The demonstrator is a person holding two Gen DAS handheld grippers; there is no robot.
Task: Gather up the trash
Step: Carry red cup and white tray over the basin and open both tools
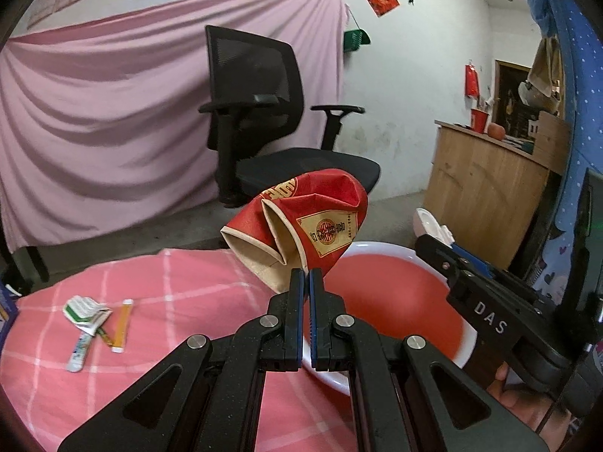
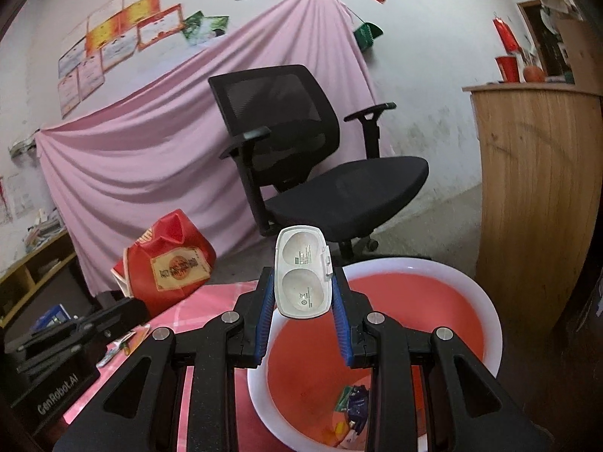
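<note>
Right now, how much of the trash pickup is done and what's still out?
Done: a few wrappers already lie in the red-and-white basin. In hand: the left gripper pinches a crushed red paper cup by the basin's rim, and the right gripper holds a white plastic case above the basin. Left: small packets and tubes on the pink checked cloth.

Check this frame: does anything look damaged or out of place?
The red paper cup in the left tool is crushed, its rim folded flat. A few wrappers lie loose on the pink checked cloth, outside the basin.
</note>
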